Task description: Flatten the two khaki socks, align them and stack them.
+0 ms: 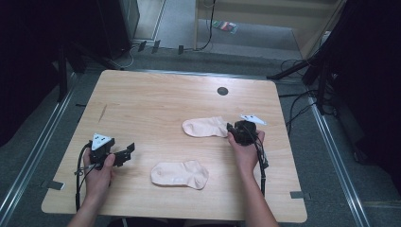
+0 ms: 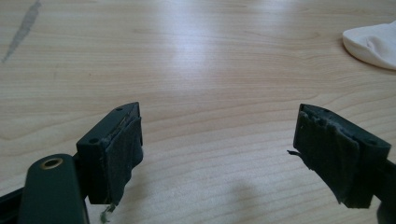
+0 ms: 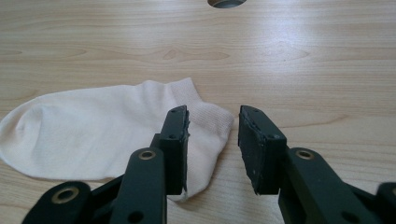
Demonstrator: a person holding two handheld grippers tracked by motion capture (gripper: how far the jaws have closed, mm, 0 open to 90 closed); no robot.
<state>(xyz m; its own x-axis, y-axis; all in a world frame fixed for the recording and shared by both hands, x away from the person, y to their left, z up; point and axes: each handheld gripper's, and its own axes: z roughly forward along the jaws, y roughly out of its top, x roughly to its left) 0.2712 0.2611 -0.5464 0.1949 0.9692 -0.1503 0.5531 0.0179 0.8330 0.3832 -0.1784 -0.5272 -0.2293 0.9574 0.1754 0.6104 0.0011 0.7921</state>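
Observation:
Two pale pink ankle socks lie flat on the wooden table (image 1: 142, 94). The far sock (image 1: 205, 126) is right of centre, the near sock (image 1: 179, 174) closer to the front edge. My right gripper (image 1: 230, 128) rests at the far sock's cuff end. In the right gripper view that sock (image 3: 93, 130) lies under the left jaw, and the right gripper (image 3: 214, 135) stands partly open with the cuff's edge in the gap, no pad pressing on it. My left gripper (image 1: 128, 153) is at the table's left, wide open (image 2: 219, 140) over bare wood. One end of a sock (image 2: 373, 44) shows beyond it.
A round cable hole (image 1: 222, 91) sits near the table's far edge, also seen as the hole (image 3: 226, 2) ahead of the right jaws. A dark streak (image 1: 102, 112) marks the wood at the left. Cables and dark stands surround the table on the floor.

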